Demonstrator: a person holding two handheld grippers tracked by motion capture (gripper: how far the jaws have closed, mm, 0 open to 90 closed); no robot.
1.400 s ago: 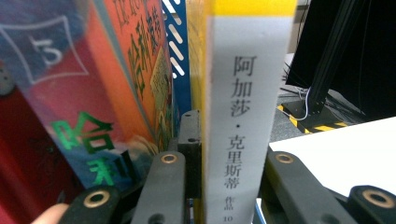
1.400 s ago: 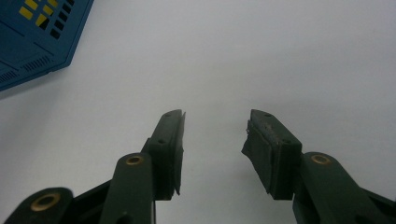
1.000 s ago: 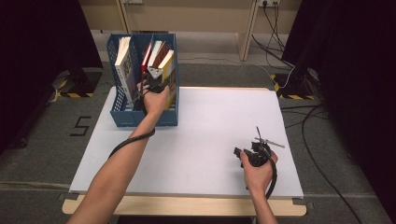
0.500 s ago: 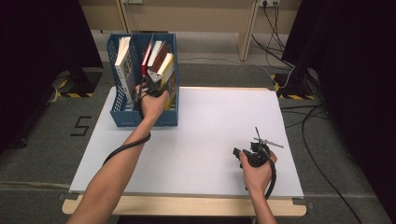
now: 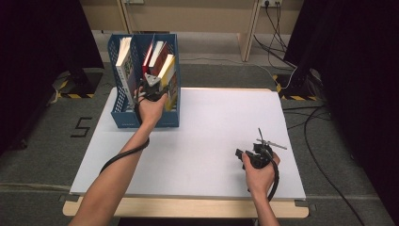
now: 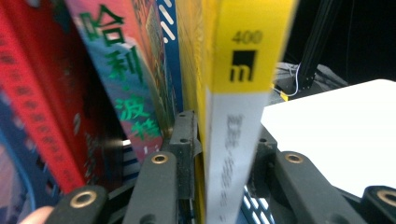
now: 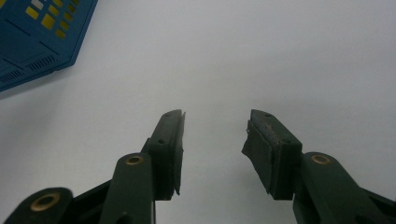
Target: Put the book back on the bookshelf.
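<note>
While the yellow book (image 6: 236, 116) stands in the blue file box (image 5: 123, 117), the left tongs (image 6: 224, 154) have just been loosening, jaws astride its spine; the right tongs (image 7: 212, 140) rest spread over the bench (image 5: 211, 127), idle.

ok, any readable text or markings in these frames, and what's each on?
"400": yellow top of the yellow-and-white book spine, above a black square logo.
"哈利·波": green characters on the colourful book cover; the rest is blurred.
"5": marked on the floor.
Grey print lower down that spine: too blurred.
</note>
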